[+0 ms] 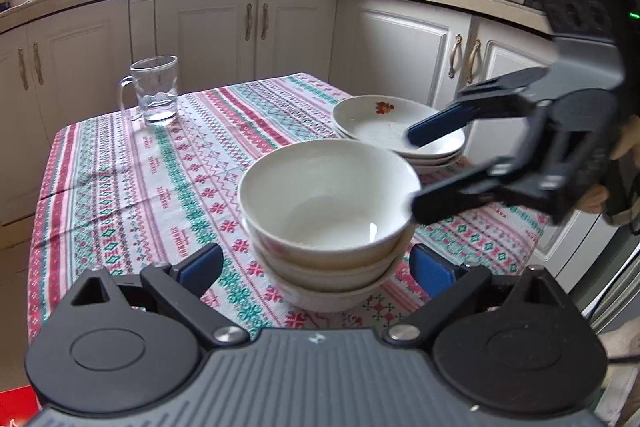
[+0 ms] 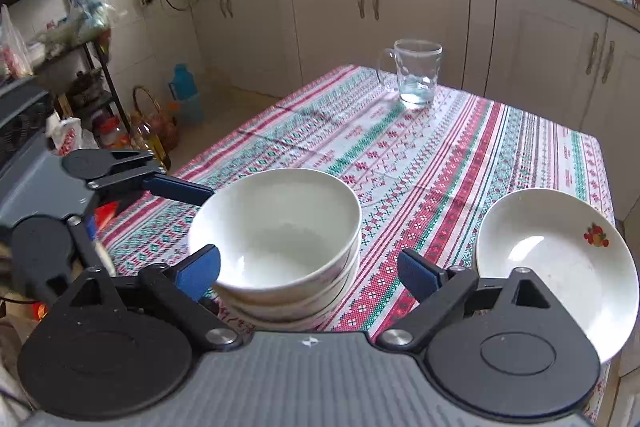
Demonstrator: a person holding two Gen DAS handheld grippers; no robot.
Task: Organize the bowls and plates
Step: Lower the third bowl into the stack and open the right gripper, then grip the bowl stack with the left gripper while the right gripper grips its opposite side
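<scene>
Counting stacked crockery, both grippers wide open

Bowls (image 1: pixel 328 195): three white ones nested in one stack, centre of the left wrist view, lower centre of the right wrist view. Plates (image 1: pixel 376 125): three shallow white ones stacked, the top one with a red fruit print, right of centre in the left view and far right in the right view. The two stacks sit close together on a patterned tablecloth (image 1: pixel 132 167). One glass mug (image 1: pixel 154 91) stands apart, upper left of the left view.

Left gripper (image 1: pixel 316 269): fingers spread on either side of the bowl stack, not pressing it. Right gripper (image 2: pixel 310 273): fingers apart, nothing clamped; whether the left pad touches the top bowl's rim is unclear
</scene>
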